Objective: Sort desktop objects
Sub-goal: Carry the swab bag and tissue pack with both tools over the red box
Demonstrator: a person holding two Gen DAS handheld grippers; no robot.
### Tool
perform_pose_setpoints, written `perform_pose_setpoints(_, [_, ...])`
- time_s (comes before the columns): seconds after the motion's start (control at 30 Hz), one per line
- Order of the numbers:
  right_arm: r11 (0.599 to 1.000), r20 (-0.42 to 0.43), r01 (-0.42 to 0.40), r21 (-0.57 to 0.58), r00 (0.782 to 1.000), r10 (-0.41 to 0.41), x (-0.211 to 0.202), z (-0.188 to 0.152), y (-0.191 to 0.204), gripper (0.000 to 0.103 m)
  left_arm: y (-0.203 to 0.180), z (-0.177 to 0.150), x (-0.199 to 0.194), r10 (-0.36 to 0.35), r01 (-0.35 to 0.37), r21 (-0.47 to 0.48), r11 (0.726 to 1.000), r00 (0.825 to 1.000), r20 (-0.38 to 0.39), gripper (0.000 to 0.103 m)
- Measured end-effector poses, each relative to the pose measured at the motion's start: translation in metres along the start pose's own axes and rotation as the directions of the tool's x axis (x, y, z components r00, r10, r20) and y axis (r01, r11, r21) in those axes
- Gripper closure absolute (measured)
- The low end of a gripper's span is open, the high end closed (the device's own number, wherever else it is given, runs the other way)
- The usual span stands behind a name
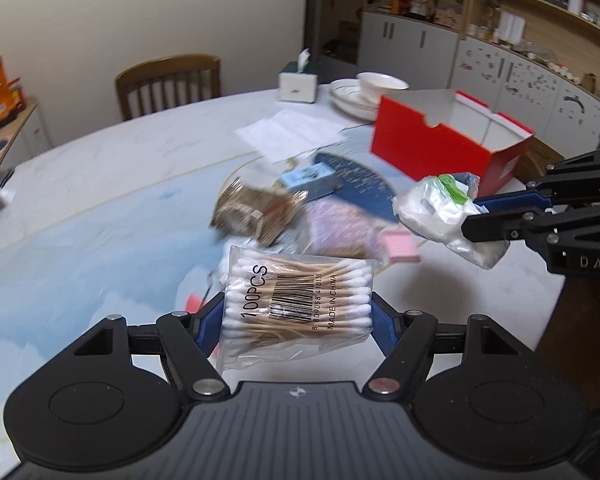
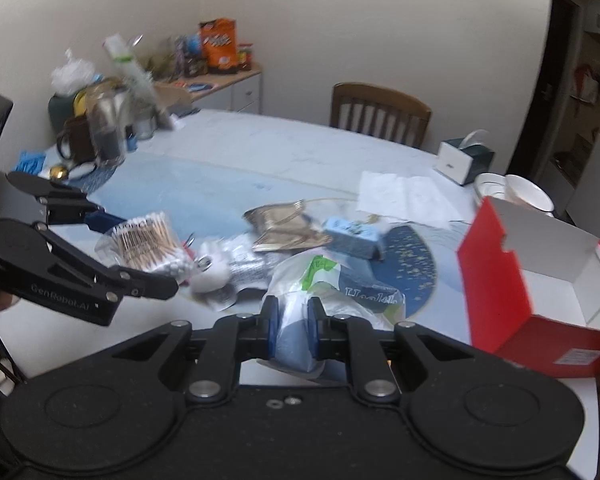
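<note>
A clear bag of cotton swabs [image 1: 298, 302] hangs above the table, and my left gripper [image 1: 296, 314] is shut on its two sides. In the right wrist view the same bag [image 2: 148, 242] sits between the left gripper's [image 2: 140, 252] fingers. My right gripper [image 2: 292, 322] is shut on a white plastic pack with a green label [image 2: 320, 284], held above the table near the front edge. From the left wrist view that pack [image 1: 440, 210] sticks out of the right gripper [image 1: 496, 216] at the right. An open red box with a white inside [image 2: 540, 320] [image 1: 436, 148] stands at the right.
A pile lies mid-table: a gold sachet [image 2: 284, 228], a small blue box [image 2: 354, 236], a pink item [image 1: 400, 246], and a white paper sheet [image 2: 400, 196]. Behind are a tissue box [image 2: 458, 162], stacked bowls [image 1: 364, 92], mugs and jars [image 2: 96, 132], and a chair [image 2: 380, 110].
</note>
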State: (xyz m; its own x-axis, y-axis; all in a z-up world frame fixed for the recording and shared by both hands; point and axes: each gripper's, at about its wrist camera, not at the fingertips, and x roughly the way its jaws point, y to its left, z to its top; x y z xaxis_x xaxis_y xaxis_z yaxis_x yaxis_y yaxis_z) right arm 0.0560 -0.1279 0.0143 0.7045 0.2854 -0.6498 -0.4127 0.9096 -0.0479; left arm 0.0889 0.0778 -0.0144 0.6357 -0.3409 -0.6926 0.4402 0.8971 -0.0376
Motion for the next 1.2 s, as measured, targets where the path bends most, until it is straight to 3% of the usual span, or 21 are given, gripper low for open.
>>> perform_pose_setpoints(0.17, [0.999,0.038,-0.006,0.047,0.999,0.005,-0.018,0.006,-0.034,0.089,-0.026,0.025,0.003,-0.017,0.016,0.05,0.999,1.0,0.021,0.031])
perform_pose_setpoints(0.53, [0.999,0.107,-0.033,0.022,0.994,0.031,-0.042,0.021,-0.12,0.089,-0.099,0.085,0.032,-0.034,0.03,0.073,0.997,0.997,0.062,0.031])
perform_pose_setpoints(0.83, [1.0,0.139,-0.019,0.012,0.99,0.017,-0.043,0.024,-0.192,0.089,-0.156,0.131,0.067,-0.044,0.034,0.112,0.993,0.995,0.087,0.031])
perform_pose_setpoints(1.2, [1.0,0.134,0.014,0.023,0.991,-0.017,-0.033,0.013,-0.262,0.089,-0.217,0.173,0.117,-0.073,0.059,0.196,0.979,0.995,0.065,0.031])
